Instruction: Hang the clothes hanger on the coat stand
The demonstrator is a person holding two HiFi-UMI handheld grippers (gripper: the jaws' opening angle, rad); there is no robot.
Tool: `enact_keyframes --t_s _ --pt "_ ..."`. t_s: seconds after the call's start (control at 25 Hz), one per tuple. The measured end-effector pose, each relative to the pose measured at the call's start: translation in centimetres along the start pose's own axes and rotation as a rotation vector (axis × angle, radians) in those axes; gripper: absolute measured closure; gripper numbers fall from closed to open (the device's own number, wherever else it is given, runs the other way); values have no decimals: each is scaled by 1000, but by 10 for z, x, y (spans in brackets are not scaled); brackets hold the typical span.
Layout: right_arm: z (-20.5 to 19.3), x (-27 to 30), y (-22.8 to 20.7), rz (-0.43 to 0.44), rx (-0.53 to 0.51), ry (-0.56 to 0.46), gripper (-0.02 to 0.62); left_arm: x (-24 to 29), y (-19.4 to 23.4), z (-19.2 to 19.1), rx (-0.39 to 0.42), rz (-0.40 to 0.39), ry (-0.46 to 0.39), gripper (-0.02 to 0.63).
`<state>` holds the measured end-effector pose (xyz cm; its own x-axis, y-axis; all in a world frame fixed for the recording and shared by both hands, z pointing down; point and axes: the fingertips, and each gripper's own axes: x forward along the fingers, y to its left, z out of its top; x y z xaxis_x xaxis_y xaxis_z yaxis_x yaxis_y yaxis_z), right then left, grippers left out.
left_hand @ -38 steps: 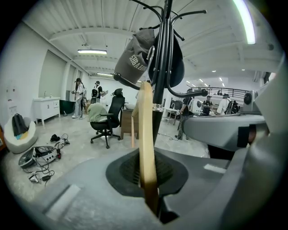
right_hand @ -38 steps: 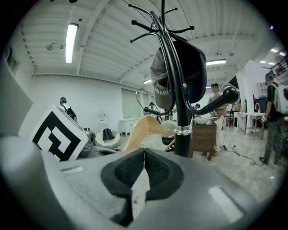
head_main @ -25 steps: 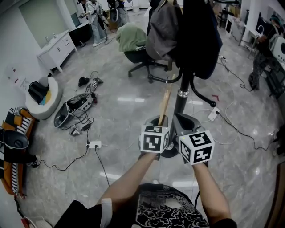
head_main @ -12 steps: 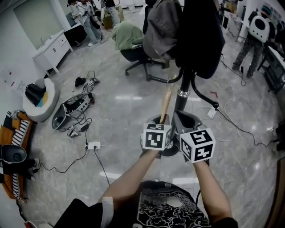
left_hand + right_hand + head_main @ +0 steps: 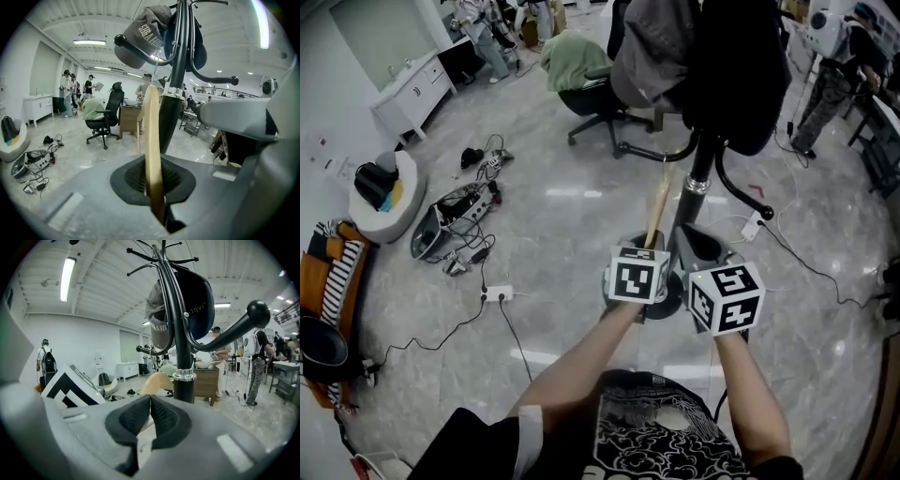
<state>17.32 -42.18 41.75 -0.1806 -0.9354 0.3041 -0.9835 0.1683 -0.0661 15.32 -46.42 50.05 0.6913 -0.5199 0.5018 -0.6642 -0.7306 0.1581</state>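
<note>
A wooden clothes hanger (image 5: 656, 208) stands upright, edge-on, with my left gripper (image 5: 645, 247) shut on its lower end. In the left gripper view the hanger (image 5: 152, 150) rises between the black pads toward the coat stand (image 5: 172, 93). The black coat stand (image 5: 701, 173) is just ahead and right of the hanger, with dark clothes and a grey cap on its upper hooks. My right gripper (image 5: 705, 251) is beside the left one, near the stand's base. Its pads (image 5: 161, 414) meet with nothing between them, and the stand's pole (image 5: 182, 348) and a curved hook (image 5: 234, 329) are close ahead.
An office chair (image 5: 591, 98) draped with a green garment stands behind the stand. Cables, a power strip (image 5: 497, 293) and gear lie on the floor at the left. A white cabinet (image 5: 412, 89) is at the far left. People stand at the back and at the right.
Both grippers with the hanger have shifted slightly right and forward toward the stand. The head view has tilted, and the person at the right has walked closer.
</note>
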Motion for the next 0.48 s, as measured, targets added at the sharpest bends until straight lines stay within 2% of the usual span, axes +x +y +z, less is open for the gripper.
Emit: enact_keyframes --t_s 0.48 --pt "-6 -3 2 9 3 11 594 1 0 -9 -6 11 20 601"
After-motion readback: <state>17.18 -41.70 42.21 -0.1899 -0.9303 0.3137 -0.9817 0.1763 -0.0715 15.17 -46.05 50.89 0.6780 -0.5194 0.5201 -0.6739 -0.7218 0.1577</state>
